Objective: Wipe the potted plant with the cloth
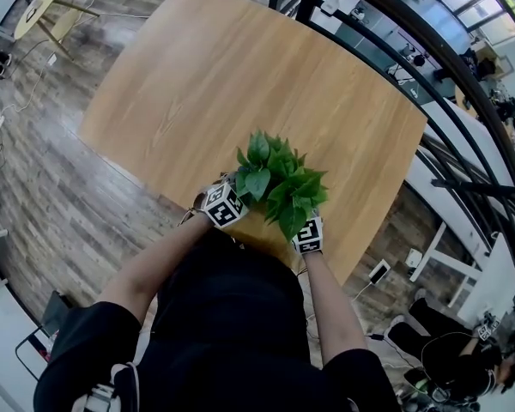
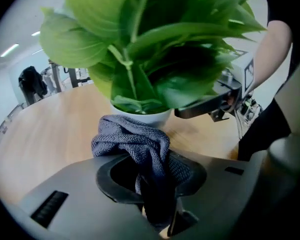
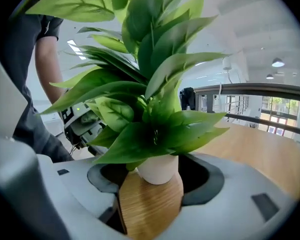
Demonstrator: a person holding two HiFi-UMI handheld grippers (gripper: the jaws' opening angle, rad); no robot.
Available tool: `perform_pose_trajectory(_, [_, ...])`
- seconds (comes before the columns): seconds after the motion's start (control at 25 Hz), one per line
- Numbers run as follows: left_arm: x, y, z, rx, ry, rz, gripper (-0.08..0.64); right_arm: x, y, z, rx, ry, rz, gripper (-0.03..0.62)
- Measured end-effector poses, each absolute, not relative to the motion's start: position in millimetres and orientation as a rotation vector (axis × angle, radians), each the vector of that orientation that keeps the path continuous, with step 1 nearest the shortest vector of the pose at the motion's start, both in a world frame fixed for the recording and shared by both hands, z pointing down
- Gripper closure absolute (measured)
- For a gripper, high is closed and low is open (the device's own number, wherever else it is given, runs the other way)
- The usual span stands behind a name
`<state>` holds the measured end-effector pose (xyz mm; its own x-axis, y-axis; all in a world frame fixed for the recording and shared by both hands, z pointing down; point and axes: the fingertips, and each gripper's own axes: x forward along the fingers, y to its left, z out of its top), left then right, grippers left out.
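Note:
The potted plant (image 1: 277, 181), broad green leaves in a small white pot (image 3: 158, 169), stands near the front edge of the wooden table (image 1: 240, 75). My left gripper (image 2: 155, 196) is shut on a bunched grey cloth (image 2: 135, 141), which rests just in front of the pot (image 2: 142, 117) under the leaves. My right gripper (image 3: 150, 189) is open on the plant's other side; the pot stands at the mouth of its jaws, with table showing on its left side. In the head view both grippers (image 1: 226, 204) (image 1: 309, 233) flank the plant, their tips hidden by leaves.
A dark metal railing (image 1: 429, 50) curves past the table's far right side. The table edge (image 1: 343, 269) runs right behind my right gripper. A small round table (image 1: 39, 7) stands on the wooden floor at the far left.

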<state>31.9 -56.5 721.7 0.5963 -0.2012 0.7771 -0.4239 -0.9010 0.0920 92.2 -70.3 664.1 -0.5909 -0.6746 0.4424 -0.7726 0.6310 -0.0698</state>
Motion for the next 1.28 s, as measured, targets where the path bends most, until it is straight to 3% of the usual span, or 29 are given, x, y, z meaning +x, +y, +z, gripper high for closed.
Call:
perform_pose_trajectory(0.64, [12,-65,719,2.512,-0.610,1.138,0.414,96,-36,677,1.128,-2.475,0.496,0.308])
perform_pose_trajectory(0.92, [4,-75,720,2.510,-0.646,1.132,0.414,87,-58,672,1.007,-2.463,0.285,0.307])
perform_pose_trajectory(1.28, [20,-66,719,2.542,-0.570,1.118,0.414,86,-68,669,1.113,-2.446,0.327,0.308])
